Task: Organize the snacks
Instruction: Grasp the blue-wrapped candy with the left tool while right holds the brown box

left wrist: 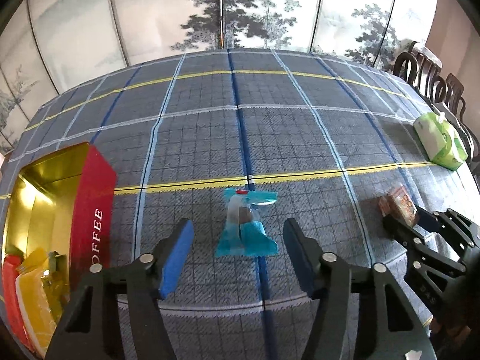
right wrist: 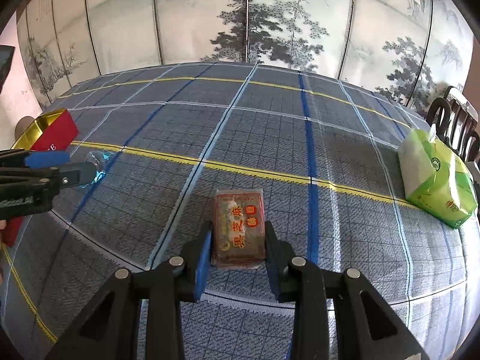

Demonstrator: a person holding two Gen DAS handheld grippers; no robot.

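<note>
A blue-wrapped snack [left wrist: 244, 225] lies on the plaid tablecloth, just ahead of and between the spread fingers of my left gripper [left wrist: 238, 234], which is open. A red tin [left wrist: 90, 198] with a gold inside stands at the left and holds red and yellow packets [left wrist: 28, 288]. My right gripper [right wrist: 237, 240] is shut on a brown sesame snack pack [right wrist: 239, 228], its pads against both long sides; the pack rests low at the cloth. The right gripper also shows in the left wrist view [left wrist: 403, 220] on that pack [left wrist: 400, 205]. The left gripper [right wrist: 69, 165] and the blue snack [right wrist: 99, 162] show at the left of the right wrist view.
A green and white tissue pack [right wrist: 435, 177] lies at the right edge of the table [right wrist: 270, 126], also in the left wrist view [left wrist: 439, 141]. Dark wooden chairs [left wrist: 432, 81] stand beyond it. A painted folding screen [right wrist: 246, 18] backs the table.
</note>
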